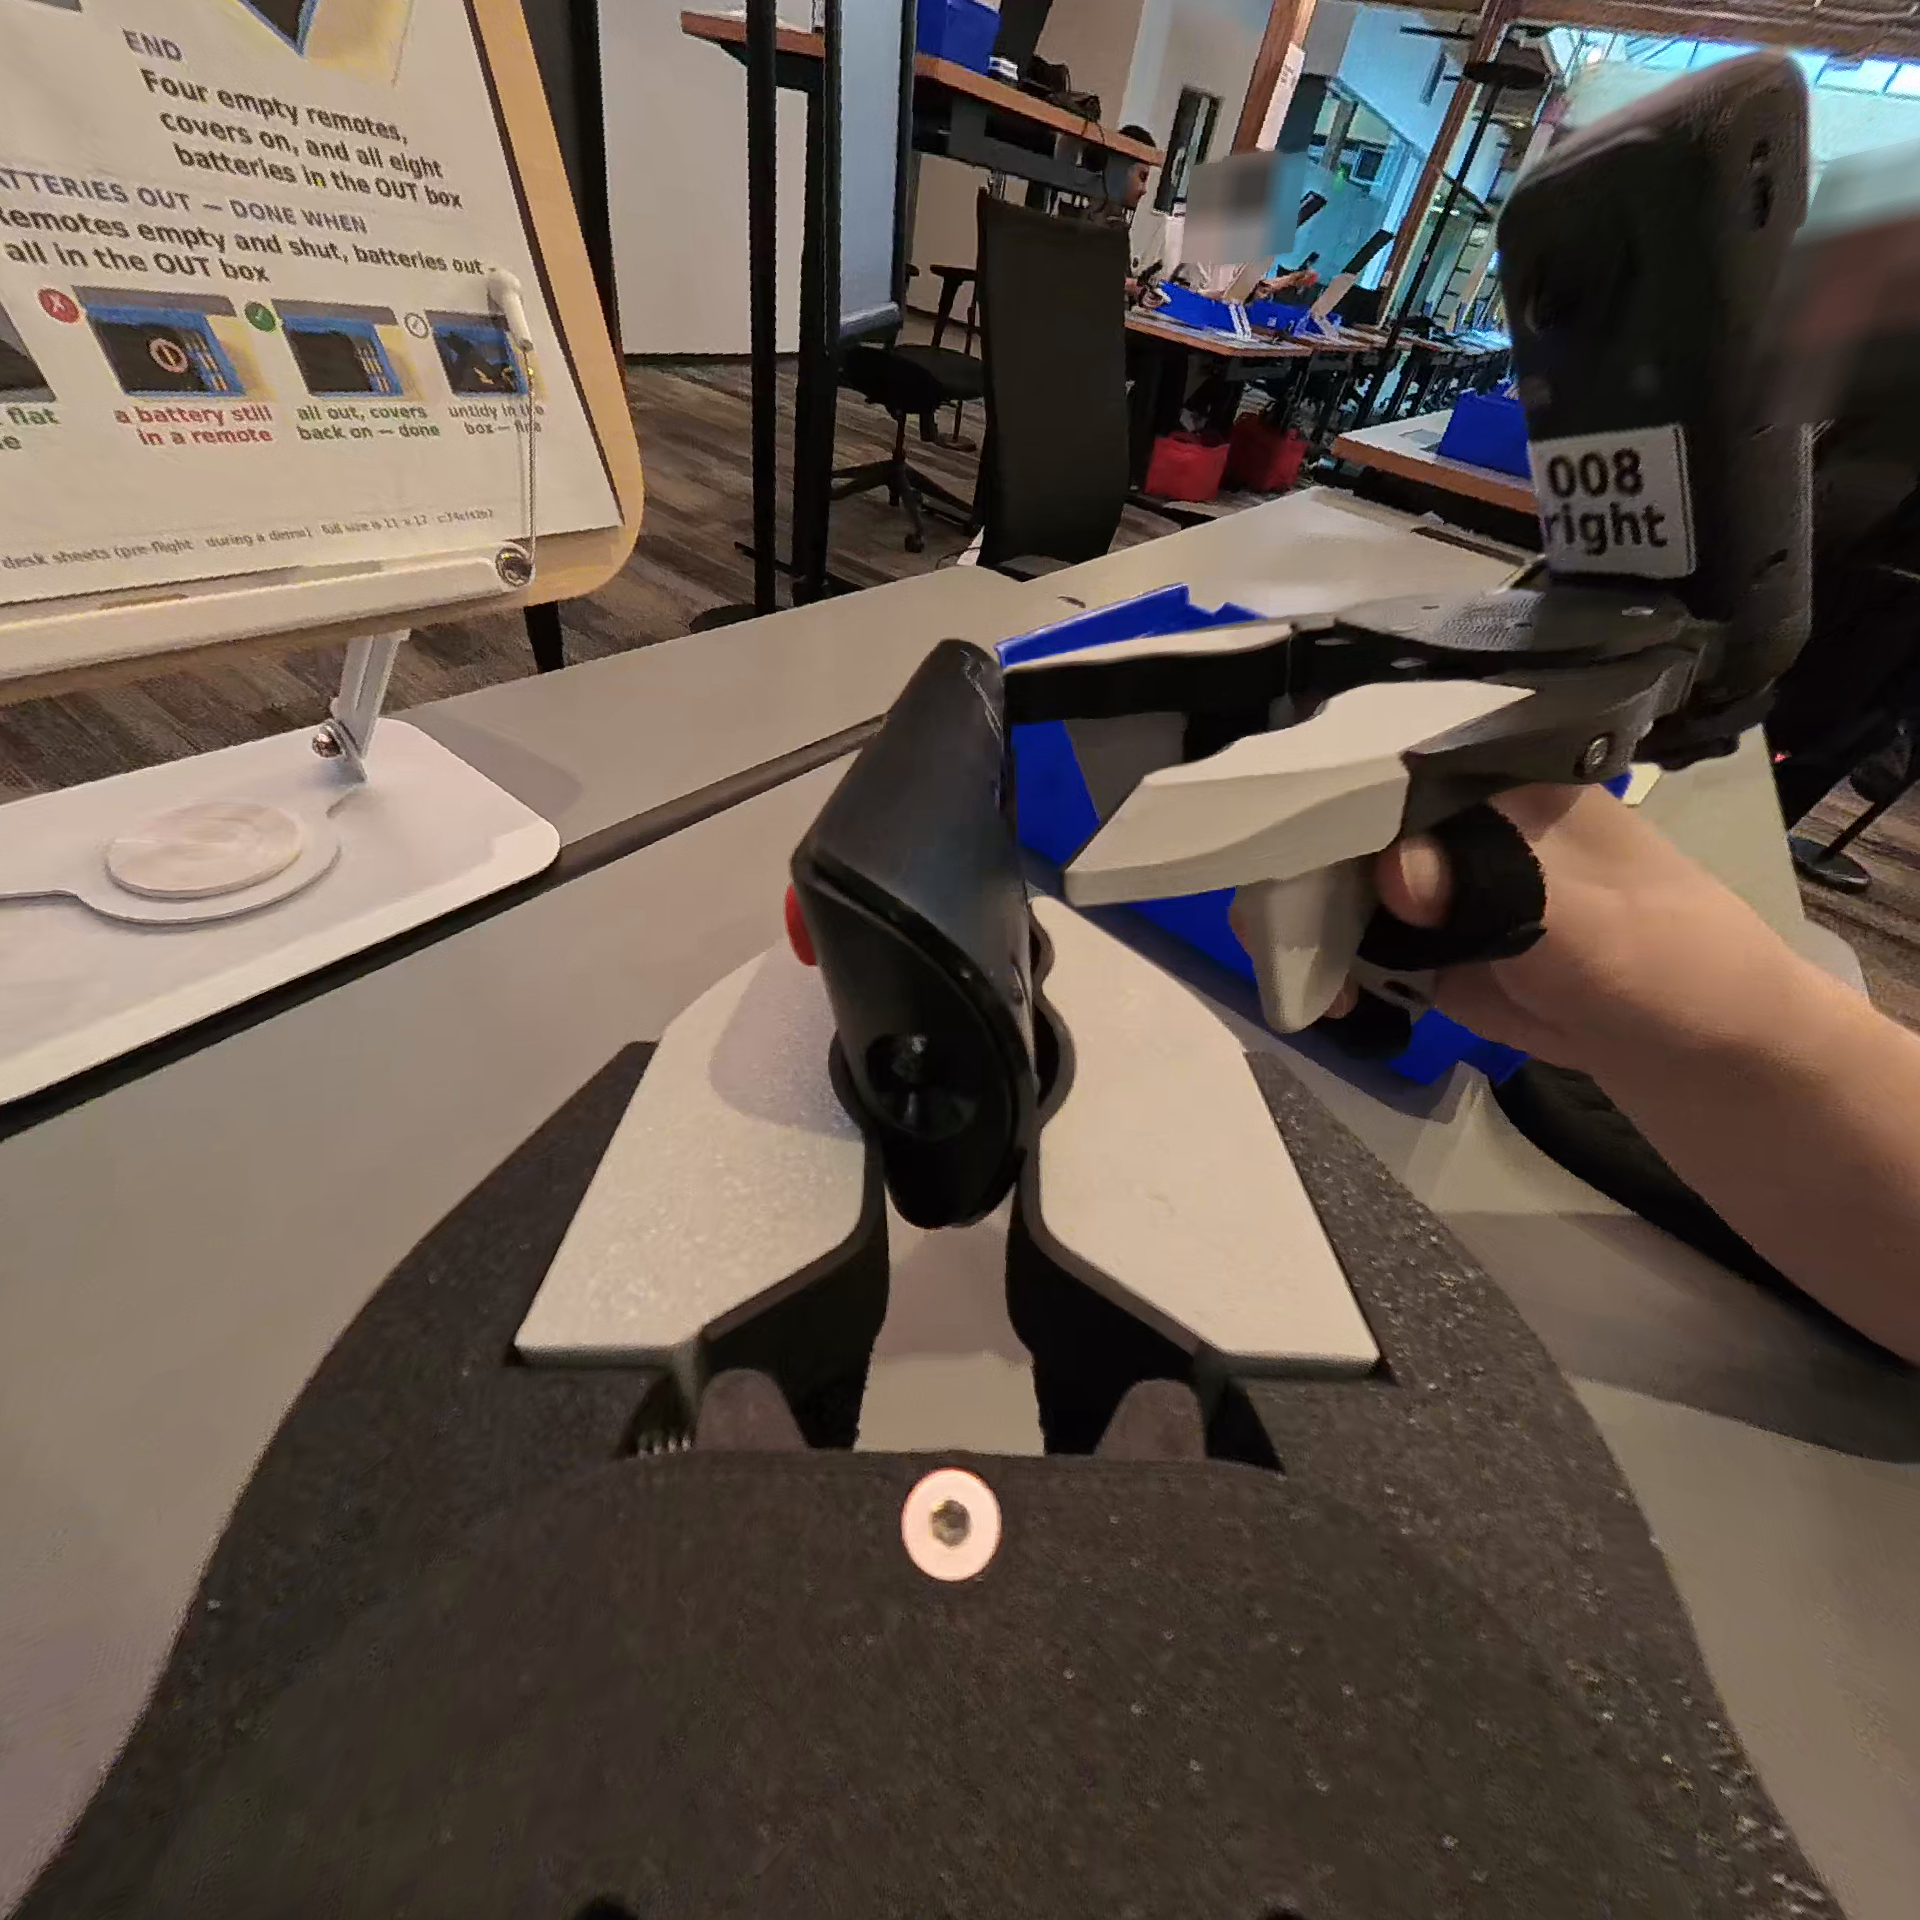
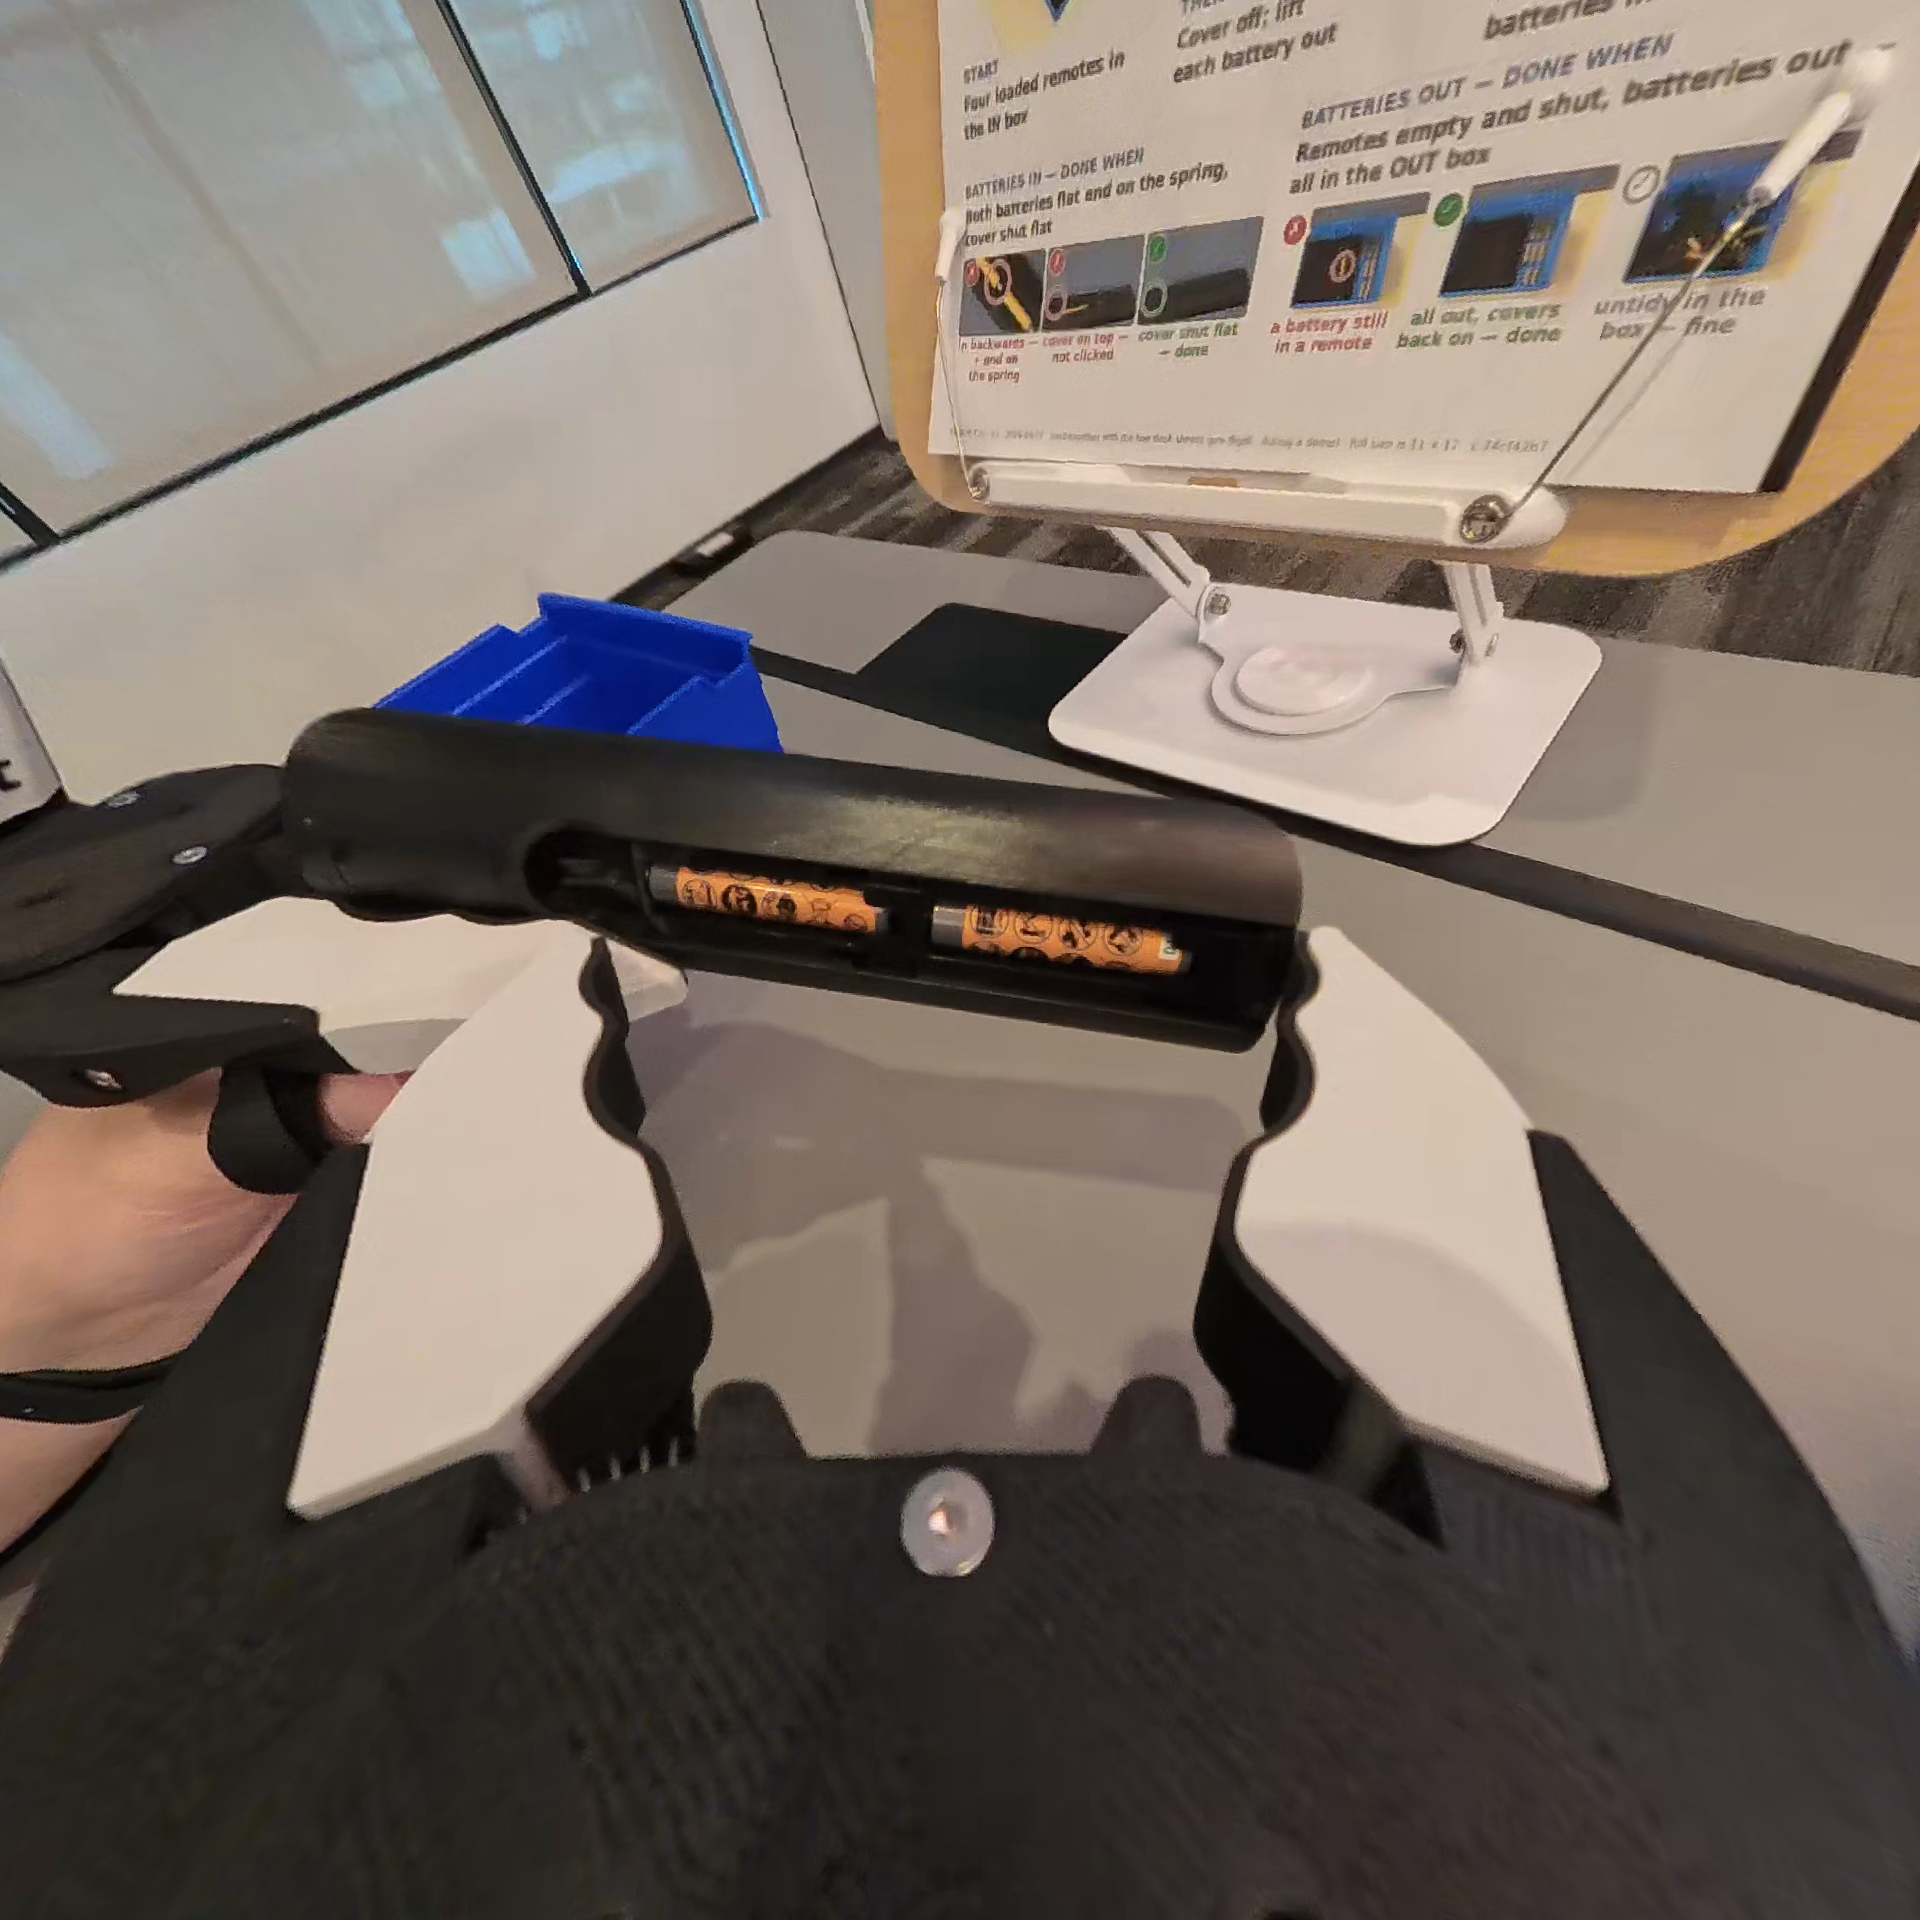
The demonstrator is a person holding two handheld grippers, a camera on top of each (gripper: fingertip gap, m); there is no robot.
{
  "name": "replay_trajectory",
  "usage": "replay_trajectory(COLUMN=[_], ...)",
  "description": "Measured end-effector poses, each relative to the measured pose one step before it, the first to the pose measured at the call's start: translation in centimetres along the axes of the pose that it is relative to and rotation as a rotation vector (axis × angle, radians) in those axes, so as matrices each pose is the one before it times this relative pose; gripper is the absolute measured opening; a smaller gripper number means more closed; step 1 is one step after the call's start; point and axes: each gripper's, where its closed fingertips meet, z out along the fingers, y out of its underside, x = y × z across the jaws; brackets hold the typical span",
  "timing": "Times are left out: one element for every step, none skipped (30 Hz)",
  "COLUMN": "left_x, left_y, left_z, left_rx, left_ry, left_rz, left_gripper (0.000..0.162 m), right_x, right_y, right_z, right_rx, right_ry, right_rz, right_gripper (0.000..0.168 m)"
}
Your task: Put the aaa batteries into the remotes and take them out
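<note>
Batteries, two orange ones, lie end to end in the open slot of the black remote. The cover is off and not in view. The left gripper holds the remote up in the air over the grey surface, with its jaws squeezed tight on one end of the remote. The right gripper has its jaws wide apart and holds nothing. In the right wrist view they sit just below the remote, under the far end with the batteries.

I think the step now is to take the batteries out, since both are in and the slot is open.

To do it well, keep the left gripper firm so the remote does not twist or slip. Bring one right fingertip to the end of one battery and push it gently toward its spring, then lift that end up. Go slowly, since a battery can pop out and roll away. Take one battery at a time. Grip it across its middle, not at the tip.

A blue bin waits behind the remote on the surface. That looks like a good place to drop each battery. A white stand with a paper sheet is farther back.
</note>
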Motion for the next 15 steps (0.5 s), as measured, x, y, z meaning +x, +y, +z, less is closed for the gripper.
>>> replay_trajectory(left_x=[-0.013,0.073,0.085,0.054,0.082,0.131,0.097,0.118,0.142,0.166,0.194,0.224,0.214,0.226,0.231], left_y=[-0.040,-0.008,0.049,-0.028,0.002,0.005,-0.069,-0.093,-0.128,-0.207,-0.239,-0.251,-0.281,-0.287,-0.278], left_z=[0.015,0.024,0.044,0.013,0.029,0.032,-0.001,-0.044,-0.040,-0.080,-0.080,-0.077,-0.102,-0.102,-0.091], left_rx=[0.0090,0.0008,-0.0065,0.0009,0.0004,0.0003,0.0060,0.0042,0.0024,0.0063,0.0088,0.0091,0.0101,0.0109,0.0104], left_ry=[0.0020,0.0062,0.0031,-0.0036,-0.0038,-0.0023,-0.0047,-0.0028,-0.0009,-0.0007,0.0002,0.0010,0.0004,0.0005,0.0005], left_rz=[-0.0059,-0.0024,0.0022,0.0064,0.0082,0.0080,0.0084,0.0092,0.0076,0.0075,0.0065,0.0109,0.0151,0.0123,0.0089], left_gripper=[0.022,0.022,0.022,0.022,0.022,0.022,0.022,0.022,0.022,0.022,0.022,0.022,0.022,0.022,0.022], right_x=[0.016,0.053,0.030,0.006,0.058,0.036,-0.021,-0.004,-0.035,-0.095,-0.116,-0.115,-0.094,-0.095,-0.135], right_y=[-0.210,-0.201,-0.060,0.035,0.051,0.013,-0.077,-0.104,-0.136,-0.233,-0.292,-0.289,-0.269,-0.299,-0.324], right_z=[-0.114,-0.169,-0.097,-0.043,-0.011,-0.018,-0.047,-0.070,-0.121,-0.159,-0.190,-0.204,-0.212,-0.221,-0.227], right_rx=[0.0279,0.0211,0.0034,-0.0068,-0.0079,-0.0024,0.0057,0.0069,0.0069,0.0118,0.0138,0.0104,0.0071,0.0085,0.0121], right_ry=[-0.0132,-0.0079,-0.0045,-0.0010,0.0066,0.0086,0.0064,0.0074,0.0064,0.0048,0.0062,0.0091,0.0108,0.0112,0.0079], right_rz=[0.0090,0.0062,0.0064,0.0012,-0.0063,-0.0058,-0.0054,-0.0083,-0.0068,-0.0052,-0.0077,-0.0128,-0.0177,-0.0180,-0.0133], right_gripper=[0.120,0.118,0.117,0.117,0.117,0.117,0.118,0.117,0.116,0.116,0.116,0.116,0.115,0.114,0.113])
